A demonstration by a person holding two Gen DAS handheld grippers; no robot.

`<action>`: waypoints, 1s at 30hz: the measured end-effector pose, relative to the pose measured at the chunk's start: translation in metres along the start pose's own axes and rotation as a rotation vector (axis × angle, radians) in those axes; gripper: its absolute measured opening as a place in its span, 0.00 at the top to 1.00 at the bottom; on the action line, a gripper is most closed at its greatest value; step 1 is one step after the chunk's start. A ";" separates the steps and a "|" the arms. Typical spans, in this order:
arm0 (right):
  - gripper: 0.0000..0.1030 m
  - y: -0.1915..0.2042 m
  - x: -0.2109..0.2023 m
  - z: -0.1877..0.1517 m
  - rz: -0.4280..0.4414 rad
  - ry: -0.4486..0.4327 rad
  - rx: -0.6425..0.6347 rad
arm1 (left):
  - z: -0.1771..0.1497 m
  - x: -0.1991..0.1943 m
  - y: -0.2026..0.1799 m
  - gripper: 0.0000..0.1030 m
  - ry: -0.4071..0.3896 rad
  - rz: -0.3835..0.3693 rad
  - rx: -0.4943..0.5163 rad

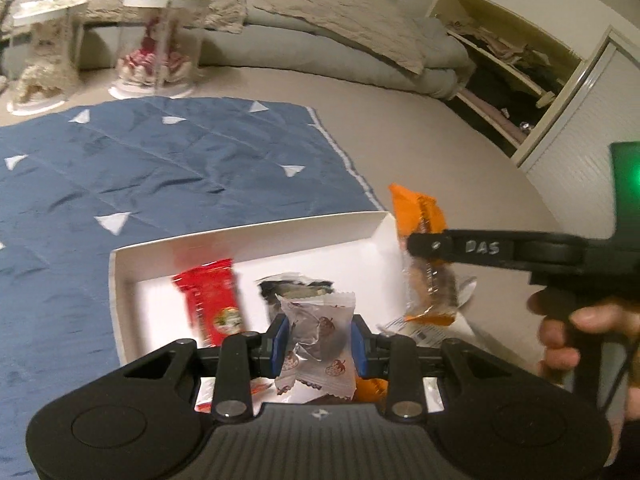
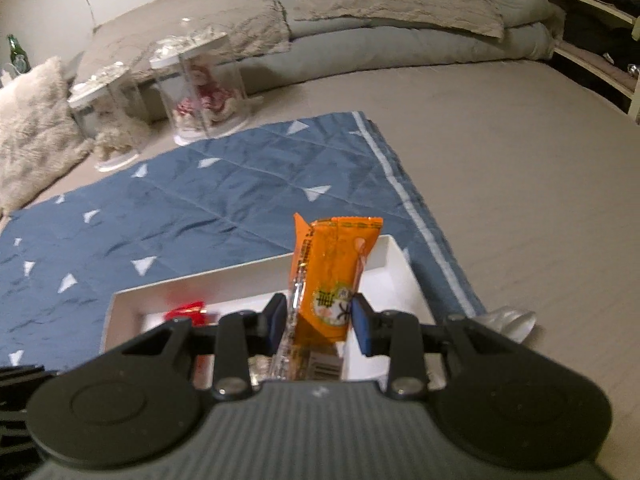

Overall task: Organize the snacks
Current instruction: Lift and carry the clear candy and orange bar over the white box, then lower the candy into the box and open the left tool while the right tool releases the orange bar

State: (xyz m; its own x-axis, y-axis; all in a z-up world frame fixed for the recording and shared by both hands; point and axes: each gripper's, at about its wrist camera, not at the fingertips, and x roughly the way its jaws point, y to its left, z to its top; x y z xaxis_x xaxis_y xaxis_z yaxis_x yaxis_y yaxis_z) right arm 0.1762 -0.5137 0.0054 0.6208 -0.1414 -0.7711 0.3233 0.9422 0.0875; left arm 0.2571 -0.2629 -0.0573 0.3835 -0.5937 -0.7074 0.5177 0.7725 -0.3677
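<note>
The left gripper (image 1: 318,342) pinches a strawberry-print candy (image 1: 316,344); the right gripper (image 2: 320,320) pinches an orange packet (image 2: 332,276) mid-body above the white box (image 1: 248,240). Both wrappers look light, crinkly and probably slippery.

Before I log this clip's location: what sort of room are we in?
Most likely a bedroom: the white snack box sits on a blue quilted mat spread over a bed, with pillows and a folded duvet behind.
</note>
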 end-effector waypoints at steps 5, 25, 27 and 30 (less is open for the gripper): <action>0.61 -0.015 0.027 0.005 -0.029 0.038 0.053 | 0.003 0.020 -0.003 0.66 0.013 -0.035 -0.007; 0.34 -0.019 0.057 0.005 -0.021 0.116 0.186 | -0.024 0.085 -0.005 0.66 0.281 -0.070 0.049; 0.34 -0.020 0.052 0.004 -0.023 0.110 0.173 | -0.024 0.093 -0.002 0.66 0.270 -0.065 0.037; 0.34 -0.023 0.047 0.003 -0.028 0.101 0.159 | -0.022 0.102 0.003 0.65 0.236 -0.056 0.029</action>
State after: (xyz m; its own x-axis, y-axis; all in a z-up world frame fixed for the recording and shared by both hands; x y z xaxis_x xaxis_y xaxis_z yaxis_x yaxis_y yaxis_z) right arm 0.2000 -0.5426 -0.0306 0.5381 -0.1278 -0.8331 0.4531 0.8774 0.1580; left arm 0.2811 -0.3167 -0.1435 0.1660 -0.5639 -0.8090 0.5561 0.7310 -0.3954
